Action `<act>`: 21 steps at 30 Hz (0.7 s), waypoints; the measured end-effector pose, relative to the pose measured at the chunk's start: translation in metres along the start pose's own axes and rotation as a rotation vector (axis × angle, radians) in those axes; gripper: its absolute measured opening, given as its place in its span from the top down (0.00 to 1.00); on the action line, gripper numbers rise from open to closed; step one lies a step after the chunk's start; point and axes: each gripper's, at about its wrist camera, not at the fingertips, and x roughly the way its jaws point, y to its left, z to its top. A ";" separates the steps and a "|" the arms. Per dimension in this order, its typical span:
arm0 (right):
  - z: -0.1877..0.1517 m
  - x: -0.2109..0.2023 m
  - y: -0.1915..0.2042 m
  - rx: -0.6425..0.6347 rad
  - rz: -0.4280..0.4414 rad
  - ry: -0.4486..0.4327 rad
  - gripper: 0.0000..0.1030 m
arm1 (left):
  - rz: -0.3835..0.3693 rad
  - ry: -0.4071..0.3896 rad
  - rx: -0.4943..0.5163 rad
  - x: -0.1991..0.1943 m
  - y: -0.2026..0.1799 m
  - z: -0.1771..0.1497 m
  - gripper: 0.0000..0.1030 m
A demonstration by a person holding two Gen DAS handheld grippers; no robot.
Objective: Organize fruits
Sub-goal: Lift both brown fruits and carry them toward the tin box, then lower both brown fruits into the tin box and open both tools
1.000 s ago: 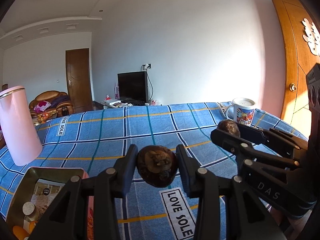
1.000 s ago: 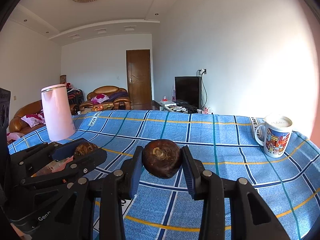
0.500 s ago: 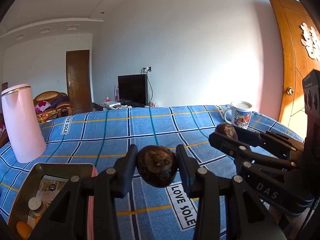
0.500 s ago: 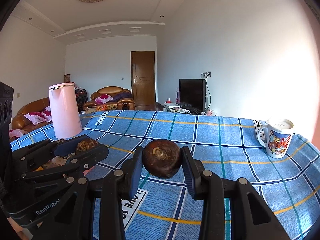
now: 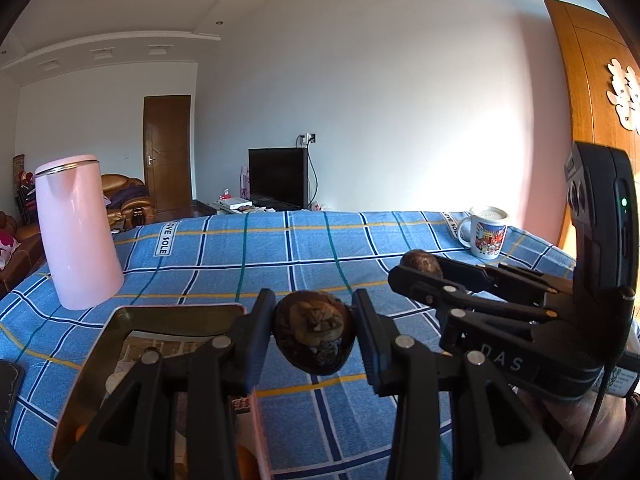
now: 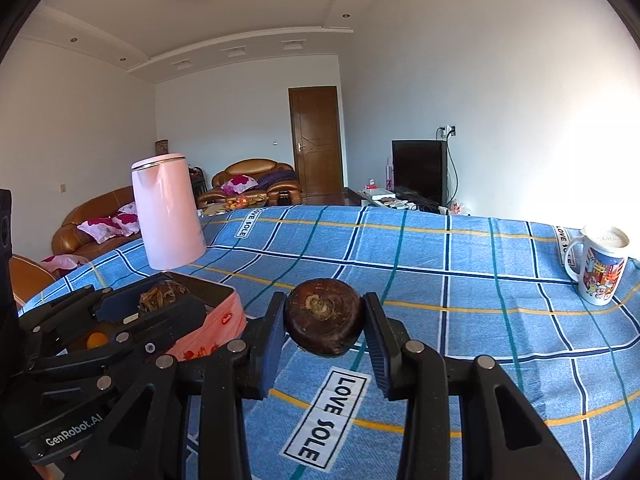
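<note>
Both claws loaded. Left claw (image 5: 314, 338) is clamped on a dark brown water chestnut (image 5: 314, 336), pads touching it on both sides, held in the air above the desk. Right claw (image 6: 325, 326) is likewise closed round a 2nd water chestnut (image 6: 325, 322), flat, its bud end facing the cam.

Key relation: the pink-sided tin box (image 5: 120, 320) lies below & just left of the left claw, its open mouth partly under that claw's near finger; an orange fruit (image 6: 96, 340) is already inside. So the left claw is nearer the box; the right one sits further right over blue checked tablecloth (image 6: 440, 280), w/ the left claw between it & the box. My guess: left drops first, right has to cross over after.

Readable text: "LOVE SOLE" on the cloth labels, "GenRobot.AI" on the left claw's body, "DAS" on the right's. Pink kettle (image 5: 76, 232) & cartoon mug (image 6: 600, 268) stand well apart
</note>
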 end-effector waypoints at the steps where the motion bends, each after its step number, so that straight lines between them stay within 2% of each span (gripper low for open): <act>1: 0.001 0.001 0.004 -0.002 0.008 0.002 0.61 | 0.006 0.001 -0.006 -0.003 0.004 0.000 0.60; 9: 0.015 0.009 0.034 -0.039 0.073 0.008 0.61 | 0.062 0.004 -0.031 -0.020 0.034 0.001 0.60; 21: 0.029 0.032 0.077 -0.100 0.147 0.025 0.61 | 0.165 0.036 -0.121 -0.027 0.102 0.005 0.60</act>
